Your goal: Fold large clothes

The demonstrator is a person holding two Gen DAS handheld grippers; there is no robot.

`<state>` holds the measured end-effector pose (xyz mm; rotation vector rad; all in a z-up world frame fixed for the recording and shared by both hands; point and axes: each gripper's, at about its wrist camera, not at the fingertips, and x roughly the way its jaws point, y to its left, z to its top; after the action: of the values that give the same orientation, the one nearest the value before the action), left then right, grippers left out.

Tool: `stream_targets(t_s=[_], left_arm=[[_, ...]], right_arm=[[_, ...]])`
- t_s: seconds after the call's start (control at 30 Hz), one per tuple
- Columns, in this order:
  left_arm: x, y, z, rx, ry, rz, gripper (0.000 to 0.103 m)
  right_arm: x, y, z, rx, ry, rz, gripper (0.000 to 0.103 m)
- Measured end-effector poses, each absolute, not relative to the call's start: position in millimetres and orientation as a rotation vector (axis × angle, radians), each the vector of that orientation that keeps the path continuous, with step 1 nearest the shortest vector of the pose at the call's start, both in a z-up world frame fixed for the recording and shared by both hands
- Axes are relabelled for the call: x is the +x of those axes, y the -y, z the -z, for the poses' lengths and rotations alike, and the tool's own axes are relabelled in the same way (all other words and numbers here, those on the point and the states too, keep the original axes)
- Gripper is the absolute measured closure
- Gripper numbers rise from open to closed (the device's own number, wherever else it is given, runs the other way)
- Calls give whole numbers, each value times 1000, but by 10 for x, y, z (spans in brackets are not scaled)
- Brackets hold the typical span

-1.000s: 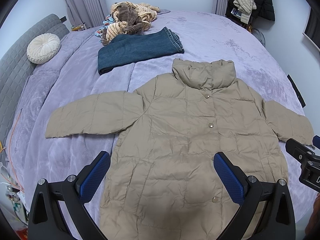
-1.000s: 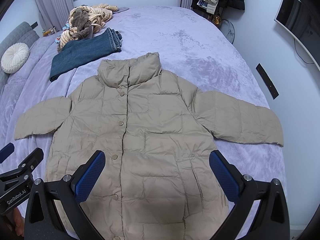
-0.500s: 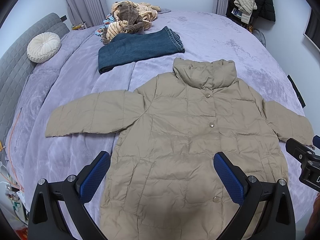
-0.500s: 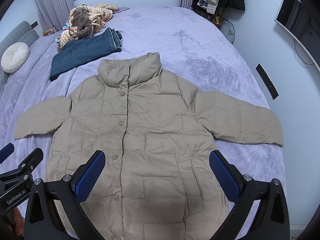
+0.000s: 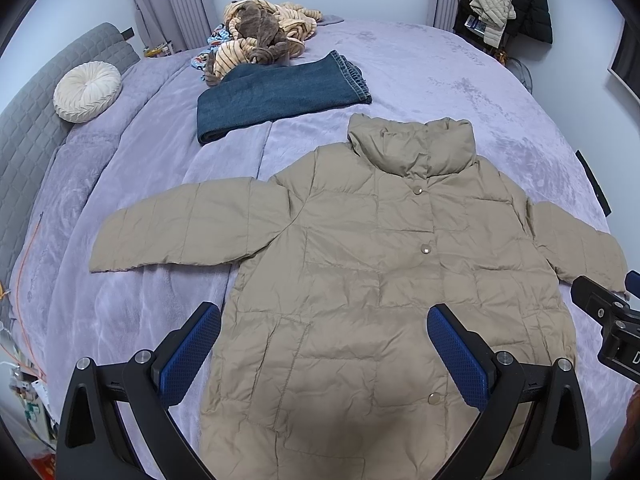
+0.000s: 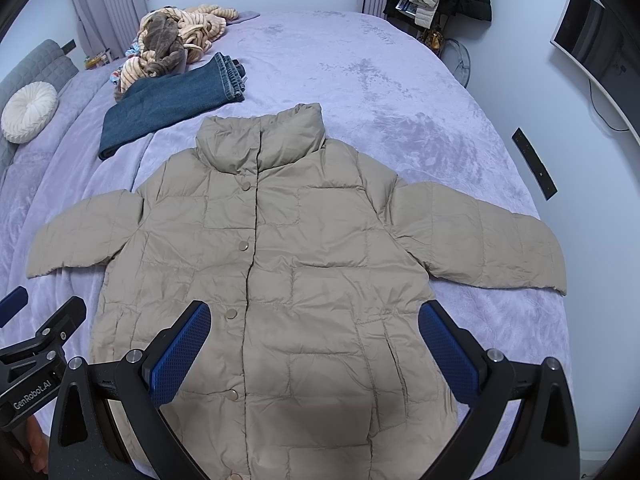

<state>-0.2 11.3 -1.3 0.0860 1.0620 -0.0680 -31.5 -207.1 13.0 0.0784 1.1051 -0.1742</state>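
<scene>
i see the beige puffer jacket point(image 5: 380, 280) lying flat and face up on the lavender bedspread point(image 6: 400, 80), front snapped shut, collar toward the window and both sleeves stretched out to the sides. my left gripper point(image 5: 324, 354) hovers over the jacket's lower front with its blue pads spread wide and nothing between them, and my right gripper point(image 6: 314, 350) hangs likewise, just as wide and empty. beyond the collar lie folded jeans point(image 5: 276, 96), touching a heap of striped clothes point(image 5: 264, 36).
</scene>
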Motion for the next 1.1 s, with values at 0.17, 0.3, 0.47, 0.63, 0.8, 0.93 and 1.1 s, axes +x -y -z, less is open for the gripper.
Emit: stream_targets(t_s=[0.17, 0.3, 0.47, 0.63, 0.8, 0.93, 1.1], left_arm=[[0, -114, 47, 89, -1071, 64, 0], [18, -215, 137, 34, -1069, 96, 0], [45, -240, 150, -37, -1055, 136, 0], [97, -355, 205, 18, -1030, 105, 0], [271, -697, 467, -61, -1121, 112, 0], [442, -1261, 771, -179, -1137, 47, 0], [700, -2212, 1225, -449, -1102, 29, 0]], right_arm=[[-308, 2068, -129, 77, -1105, 175, 0], [-305, 2063, -126, 77, -1108, 175, 0], [-303, 2037, -122, 72, -1117, 174, 0], [-227, 1972, -35, 85, -1130, 150, 0], [-120, 1864, 79, 135, -1122, 112, 0], [31, 1684, 219, 146, -1120, 71, 0], [257, 1378, 532, 160, -1154, -16, 0]])
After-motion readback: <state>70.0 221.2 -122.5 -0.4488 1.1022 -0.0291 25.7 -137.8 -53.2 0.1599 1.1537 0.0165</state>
